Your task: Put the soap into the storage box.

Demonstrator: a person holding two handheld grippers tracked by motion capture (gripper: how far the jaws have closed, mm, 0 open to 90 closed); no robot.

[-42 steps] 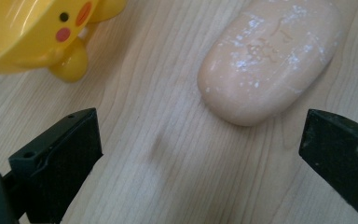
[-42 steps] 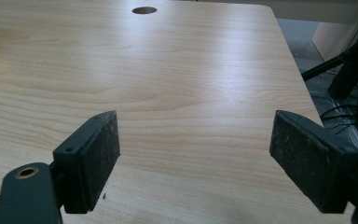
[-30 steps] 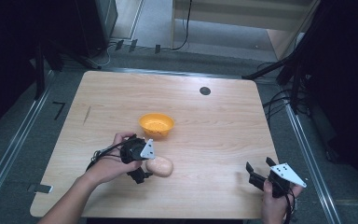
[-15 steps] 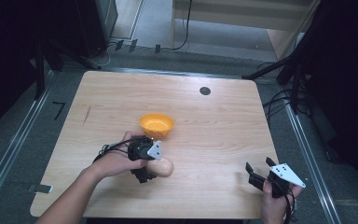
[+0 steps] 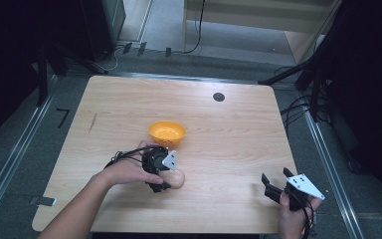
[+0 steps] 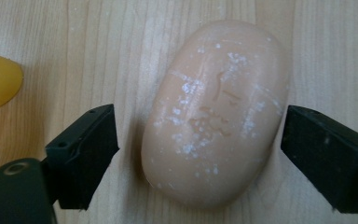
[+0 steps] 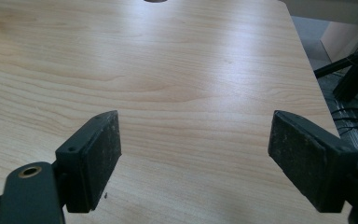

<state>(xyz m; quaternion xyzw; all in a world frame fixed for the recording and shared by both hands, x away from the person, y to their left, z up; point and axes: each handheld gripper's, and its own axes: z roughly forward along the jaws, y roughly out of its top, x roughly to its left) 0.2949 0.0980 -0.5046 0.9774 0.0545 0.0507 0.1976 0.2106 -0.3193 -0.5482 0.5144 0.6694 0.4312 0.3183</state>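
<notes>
The jaws of the left gripper (image 6: 200, 140) have just been closing around the beige soap bar (image 6: 216, 112), which lies between them on the desk (image 5: 238, 134) near the orange bowl (image 5: 166, 133), with narrow gaps on both sides. The right gripper (image 7: 196, 154) rests near the desk's right front corner, its jaws apart with nothing between them.

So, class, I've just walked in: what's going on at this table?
A person holds a gripper in each hand. The left gripper is down over a soap bar lying on the table, near an orange bowl. Its fingers have just been closing, with the soap between them; a gap still shows at the left one. The right gripper waits open near the table's edge, holding nothing.
</notes>
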